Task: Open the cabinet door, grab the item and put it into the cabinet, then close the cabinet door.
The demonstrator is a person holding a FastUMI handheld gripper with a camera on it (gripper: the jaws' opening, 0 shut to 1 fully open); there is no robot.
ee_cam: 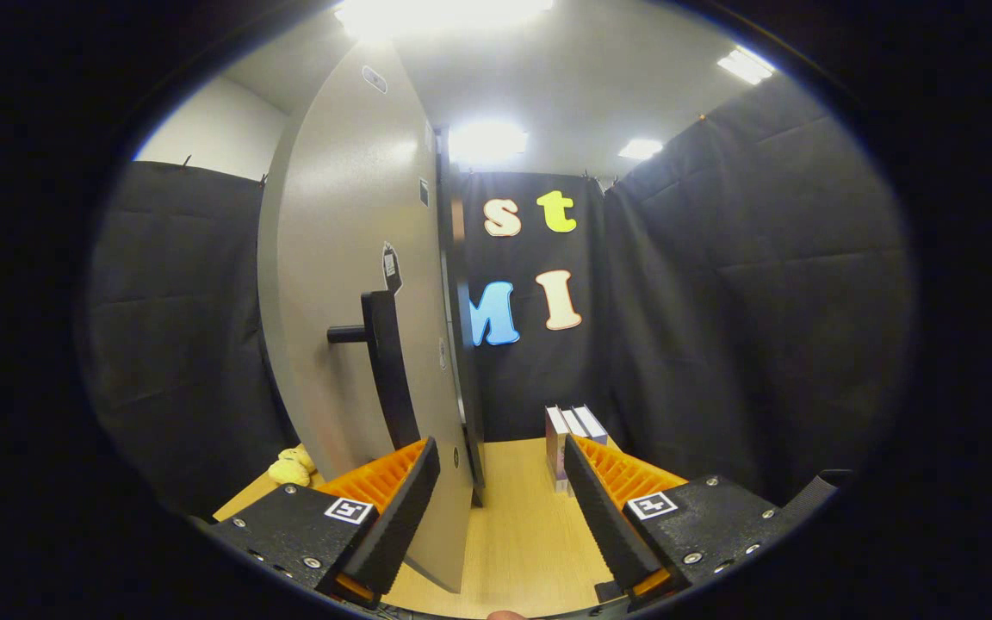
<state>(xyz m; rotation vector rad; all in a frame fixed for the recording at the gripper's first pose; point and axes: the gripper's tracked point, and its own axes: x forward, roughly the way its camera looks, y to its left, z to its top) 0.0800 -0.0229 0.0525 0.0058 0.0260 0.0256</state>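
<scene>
Tool [503, 482] spread wide — cabinet door [350, 284] edge between fingers

Cabinet door [350, 258] grey, handle [388, 370] black. Tabletop [513, 525] light wood. Soft toy [292, 468] yellow. Boxes [567, 439] white-pink.

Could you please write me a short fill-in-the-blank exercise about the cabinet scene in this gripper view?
1. The gripper has its fingers ____, holding nothing.
2. The cabinet door carries a vertical bar ____ on its face.
3. The small boxes stand on the ____ tabletop, beyond the fingers.
4. A ____ soft toy lies left of the door.

Missing words: open; handle; wooden; yellow
</scene>
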